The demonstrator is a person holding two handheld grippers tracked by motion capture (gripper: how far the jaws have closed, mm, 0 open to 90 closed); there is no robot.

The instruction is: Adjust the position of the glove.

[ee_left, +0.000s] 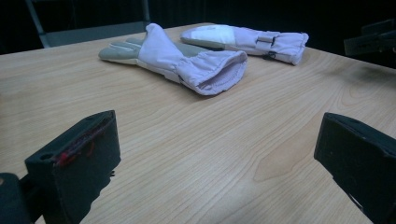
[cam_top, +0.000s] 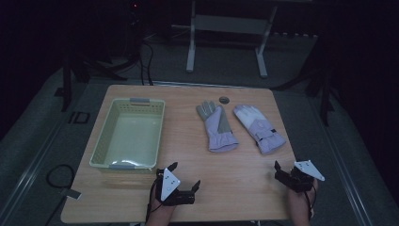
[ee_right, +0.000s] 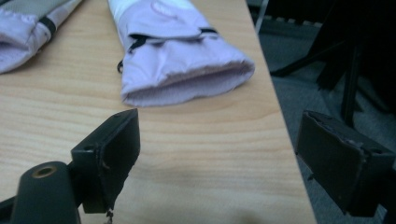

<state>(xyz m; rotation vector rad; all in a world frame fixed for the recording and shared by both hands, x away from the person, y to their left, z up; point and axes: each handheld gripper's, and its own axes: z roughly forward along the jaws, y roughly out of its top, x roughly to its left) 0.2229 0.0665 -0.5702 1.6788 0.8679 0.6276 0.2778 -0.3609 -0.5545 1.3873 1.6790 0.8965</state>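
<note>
Right gripper view: my right gripper (ee_right: 217, 158) hangs spread wide and empty, the right glove (ee_right: 177, 60) just ahead, cuff toward me, its length running away. My left gripper (cam_top: 184, 176), also parted, faces the left glove (cam_top: 216, 127) farther off.

Two lilac gloves lie flat on the table, side by side and apart, cuffs open toward the near edge. The left glove (cam_top: 216, 127) lies grey palm up, fingers pointing away. The right glove (cam_top: 259, 128) slants, its fingers whitish, with a dark strap and buckle, it seems, across the wrist.
</note>
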